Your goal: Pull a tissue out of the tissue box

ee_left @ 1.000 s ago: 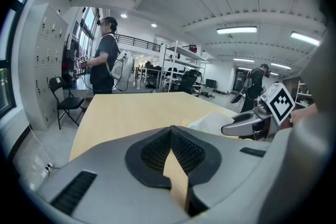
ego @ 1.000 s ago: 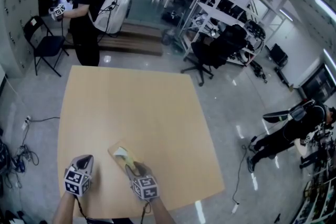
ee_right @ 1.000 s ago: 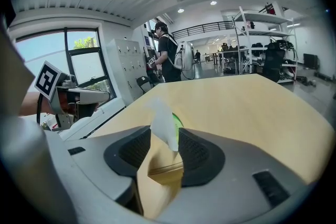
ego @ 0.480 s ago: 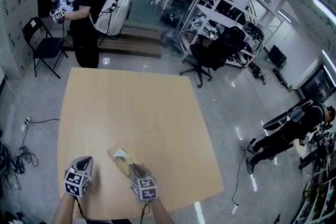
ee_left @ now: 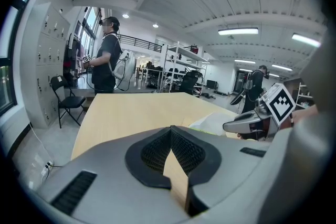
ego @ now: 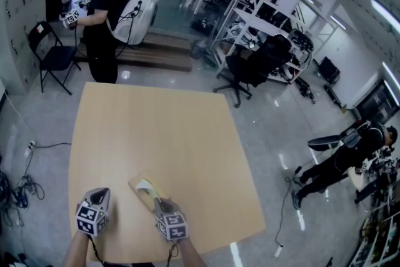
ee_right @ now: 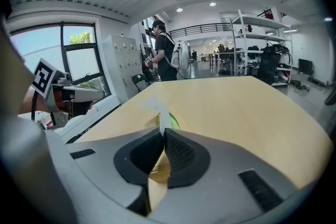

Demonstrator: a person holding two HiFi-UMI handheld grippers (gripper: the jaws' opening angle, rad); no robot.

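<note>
Right gripper (ee_right: 162, 132) jaws just closed, pinching thin white tissue (ee_right: 160, 112) above flat tan tissue box (ego: 136, 182). Grasp step; next I judge steady upward pull needed, box unrestrained.

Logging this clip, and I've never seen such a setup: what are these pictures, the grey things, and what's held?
No robot: a person carries a two-jaw hand-held gripper in each hand. One picture comes from a head camera looking down at the table; the other two from cameras riding on each one. A tissue box lies on the table. The right hand-held gripper has just closed on the tissue sticking out of it. The left hand-held gripper is shut and empty.
</note>
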